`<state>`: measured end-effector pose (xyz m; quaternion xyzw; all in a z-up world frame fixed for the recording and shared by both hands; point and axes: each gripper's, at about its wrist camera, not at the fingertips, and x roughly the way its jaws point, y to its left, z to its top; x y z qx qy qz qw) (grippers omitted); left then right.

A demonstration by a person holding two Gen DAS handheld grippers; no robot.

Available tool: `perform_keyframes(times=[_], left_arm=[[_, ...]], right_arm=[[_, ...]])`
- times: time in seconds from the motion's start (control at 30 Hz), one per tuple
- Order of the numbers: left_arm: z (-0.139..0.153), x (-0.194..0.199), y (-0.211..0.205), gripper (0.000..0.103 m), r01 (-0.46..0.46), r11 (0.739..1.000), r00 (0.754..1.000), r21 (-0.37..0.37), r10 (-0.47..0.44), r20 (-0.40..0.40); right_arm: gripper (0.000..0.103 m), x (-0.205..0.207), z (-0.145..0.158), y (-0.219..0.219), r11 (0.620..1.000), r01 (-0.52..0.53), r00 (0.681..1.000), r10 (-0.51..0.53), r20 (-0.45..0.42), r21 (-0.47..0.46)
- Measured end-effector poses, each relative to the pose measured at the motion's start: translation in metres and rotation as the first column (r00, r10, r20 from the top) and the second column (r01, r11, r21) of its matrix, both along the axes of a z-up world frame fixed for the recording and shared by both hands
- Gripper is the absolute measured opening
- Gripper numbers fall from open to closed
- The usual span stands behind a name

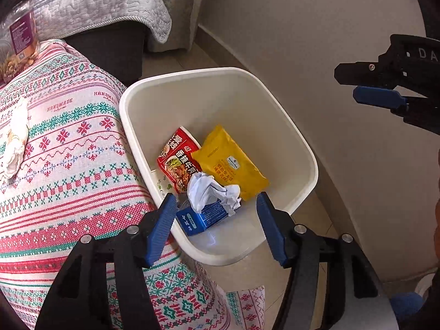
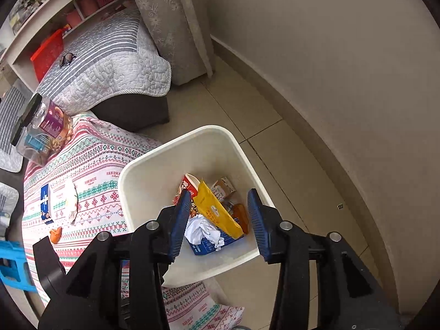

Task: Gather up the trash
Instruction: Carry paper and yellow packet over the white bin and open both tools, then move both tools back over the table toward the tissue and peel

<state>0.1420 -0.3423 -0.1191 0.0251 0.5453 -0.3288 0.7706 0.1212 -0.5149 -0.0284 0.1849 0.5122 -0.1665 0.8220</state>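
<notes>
Plain beige wall [image 2: 343,55] w/ a low skirting board along its foot; pale tiled floor [image 2: 247,115], thin dark grout lines; lace-patterned grey curtain [image 2: 167,22] hangs to the floor in the corner; dark sofa [image 2: 132,110] under a grey striped quilt [image 2: 110,55]; white shelf unit [image 2: 55,8] behind it w/ pink boxes; counter in a pink, green & white patterned cloth [image 1: 68,165]; soft daylight.
</notes>
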Motion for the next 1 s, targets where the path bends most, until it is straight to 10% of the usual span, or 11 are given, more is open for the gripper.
perform_keyframes(times=[0.63,1.0], left_arm=[[0.059,0.036,0.168,0.06,-0.311,0.95,0.95,0.036,0.31,0.028],[0.076,0.048,0.347,0.06,-0.602,0.789,0.797,0.124,0.603,0.035]], right_arm=[[0.044,0.021,0.026,0.073,0.97,-0.157,0.981,0.131,0.145,0.185],[0.05,0.036,0.033,0.168,0.911,-0.358,0.93,0.329,0.164,0.205]])
